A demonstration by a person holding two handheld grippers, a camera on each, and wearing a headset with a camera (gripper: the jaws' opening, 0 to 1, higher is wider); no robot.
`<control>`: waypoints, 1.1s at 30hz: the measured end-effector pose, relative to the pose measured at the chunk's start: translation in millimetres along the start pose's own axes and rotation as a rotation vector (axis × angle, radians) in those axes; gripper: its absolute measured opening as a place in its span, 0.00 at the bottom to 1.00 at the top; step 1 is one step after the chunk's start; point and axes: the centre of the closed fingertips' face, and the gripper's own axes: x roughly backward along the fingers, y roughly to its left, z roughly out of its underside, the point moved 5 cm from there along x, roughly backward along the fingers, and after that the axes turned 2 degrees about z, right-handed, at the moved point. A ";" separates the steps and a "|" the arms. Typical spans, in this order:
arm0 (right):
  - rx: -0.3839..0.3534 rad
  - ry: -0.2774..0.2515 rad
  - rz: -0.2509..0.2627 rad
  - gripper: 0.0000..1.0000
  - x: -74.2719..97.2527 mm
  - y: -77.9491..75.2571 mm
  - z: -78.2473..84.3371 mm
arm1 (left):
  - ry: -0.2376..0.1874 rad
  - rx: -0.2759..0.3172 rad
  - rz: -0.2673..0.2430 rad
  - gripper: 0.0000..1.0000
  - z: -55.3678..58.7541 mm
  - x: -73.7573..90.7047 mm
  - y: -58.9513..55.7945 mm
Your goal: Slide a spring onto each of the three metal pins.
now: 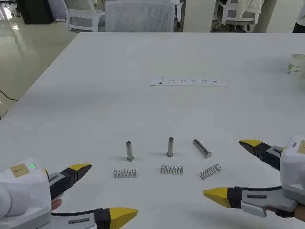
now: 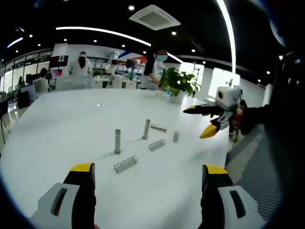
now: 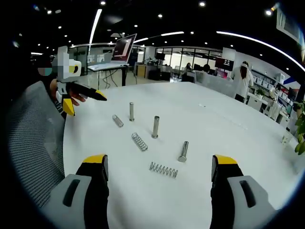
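**Layout of parts on the white worktop [image 1: 143,109], head view.** Three metal pins form a row with one spring just in front of each, presumably so that every pin has its own coil close by. The left pin [image 1: 129,150] and middle pin [image 1: 170,147] stand upright on their broader heads with the shafts pointing up. Judged from this, a spring could be lowered over either from above. The right pin [image 1: 202,148] lies slanted on its side, head toward the person. It would probably need lifting or standing up before it takes a coil. The left spring [image 1: 125,173] and middle spring [image 1: 171,169] lie crosswise, and the right spring [image 1: 209,171] lies at an angle. All three rest apart from the pins, and none is threaded yet.

**Materials.** The pins are smooth, dull-grey metal cylinders. The springs are thin bright wire wound in open turns, so they are likely to roll, or to squash under a hard pinch. The worktop is matt and even, with a flat white socket strip [image 1: 187,81] farther back.

**Tools.** The left tongs [image 1: 102,193] and right tongs [image 1: 232,168] have yellow tips on dark arms. They hover at the near edge on either side of the parts. Both are spread wide, hold nothing and touch none of the pieces.
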 end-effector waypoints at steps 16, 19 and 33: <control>0.002 0.003 0.002 0.89 0.3 -0.6 1.1 | 0.000 0.001 0.001 0.90 0.5 -0.2 0.3; 0.003 0.004 0.002 0.89 0.1 -0.5 1.1 | 0.000 0.001 0.000 0.90 0.5 -0.2 0.7; 0.004 0.010 -0.003 0.89 -0.5 0.1 1.6 | 0.005 -0.001 0.001 0.90 1.1 -0.1 1.3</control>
